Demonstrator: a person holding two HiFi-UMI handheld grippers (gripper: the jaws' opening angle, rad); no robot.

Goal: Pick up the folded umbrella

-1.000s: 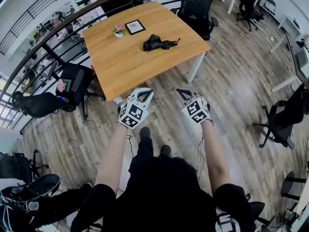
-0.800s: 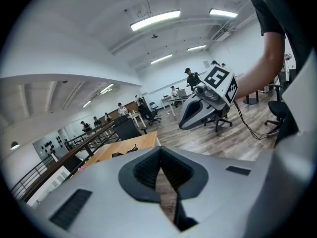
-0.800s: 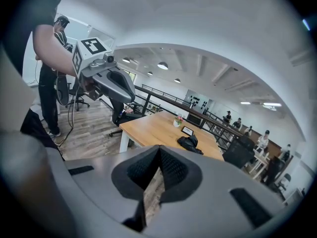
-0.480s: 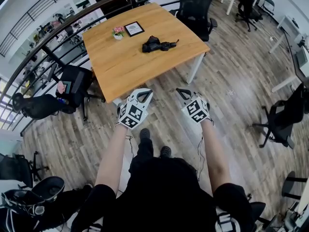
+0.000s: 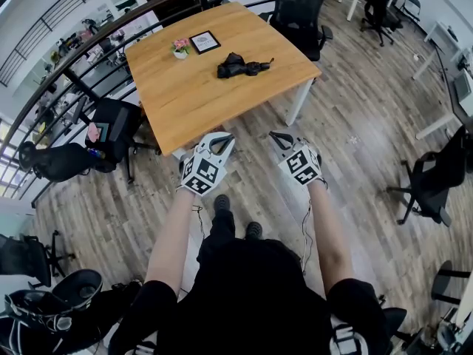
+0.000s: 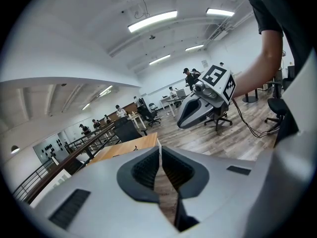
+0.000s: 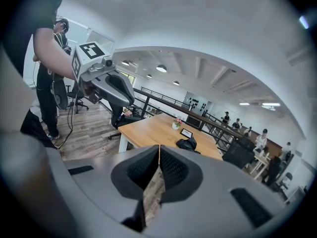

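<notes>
The folded umbrella [image 5: 240,66], a black crumpled bundle with its short handle pointing towards the table's right edge, lies flat on the wooden table [image 5: 192,95], on the right half of the top and nearer the far side than the near one. Nothing touches it. Also on the table, towards its far left corner, stand a small pot of pink flowers [image 5: 181,48] and, just beside it, a dark picture frame [image 5: 205,41]; both are well apart from the umbrella. A black office chair [image 5: 299,9] is drawn up at the table's far right side, another black chair [image 5: 111,128] stands off the table's left side, and a dark railing [image 5: 89,43] curves round behind the table's far left. The person stands on the wood-plank floor [image 5: 355,124] just short of the table's near corner, with both arms stretched forward. The left gripper [image 5: 220,139] hangs in the air just off that near corner, its tips over the table's edge in the head view, and its jaws are clenched together with nothing between the ribbed pads. The right gripper [image 5: 279,139] hangs beside it, off the table's near right side over the floor, with its jaws likewise pressed together and empty. Both grippers are well apart from the umbrella, which in the right gripper view sits on the tabletop just above the closed jaw tips.
</notes>
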